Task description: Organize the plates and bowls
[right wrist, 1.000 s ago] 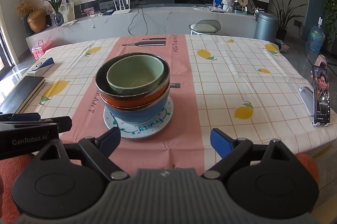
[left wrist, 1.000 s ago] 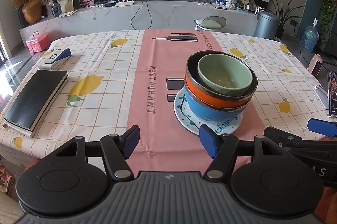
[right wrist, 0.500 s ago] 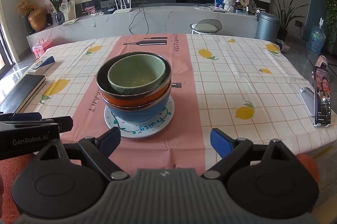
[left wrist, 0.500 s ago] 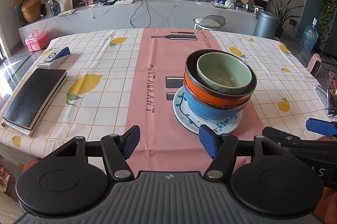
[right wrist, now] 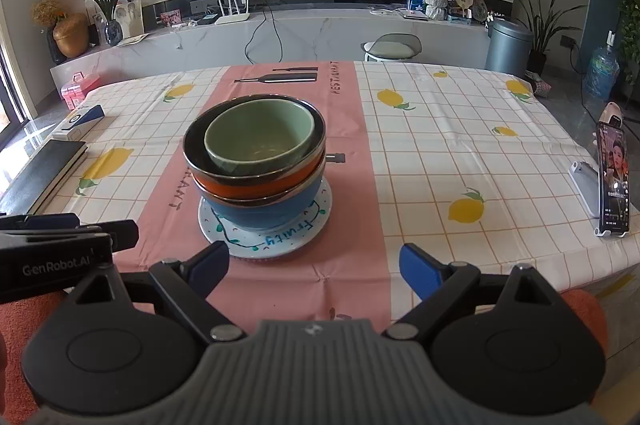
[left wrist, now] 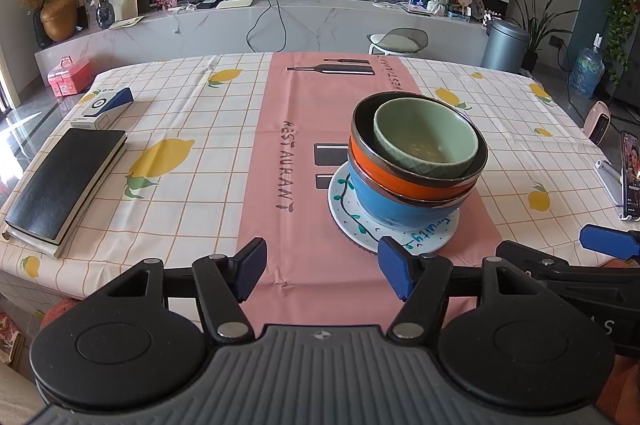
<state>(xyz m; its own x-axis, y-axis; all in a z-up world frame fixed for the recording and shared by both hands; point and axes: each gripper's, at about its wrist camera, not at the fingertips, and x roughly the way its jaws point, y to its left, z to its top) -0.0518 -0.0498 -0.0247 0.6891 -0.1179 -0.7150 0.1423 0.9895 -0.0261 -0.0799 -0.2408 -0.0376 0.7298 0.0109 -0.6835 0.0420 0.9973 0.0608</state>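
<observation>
On plate point(left wrist: 420, 239): blue bowl point(left wrist: 394, 203) base hidden | left gripper point(left wrist: 322, 271), right gripper point(right wrist: 314, 265) apart

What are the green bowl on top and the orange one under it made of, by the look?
Green bowl: likely glazed ceramic, with a thick rim, soft sheen and embossed pattern outside. Orange bowl: possibly metal-lined with a coloured, maybe plastic, shell, given its thin, shiny silver rim and dark reflective interior. Neither is certain from looks alone.

Glossy glazed ceramic green bowl point(left wrist: 426, 141) nests in a metal-rimmed orange bowl point(left wrist: 408, 181) on smooth printed tablecloth point(left wrist: 192, 129).
</observation>
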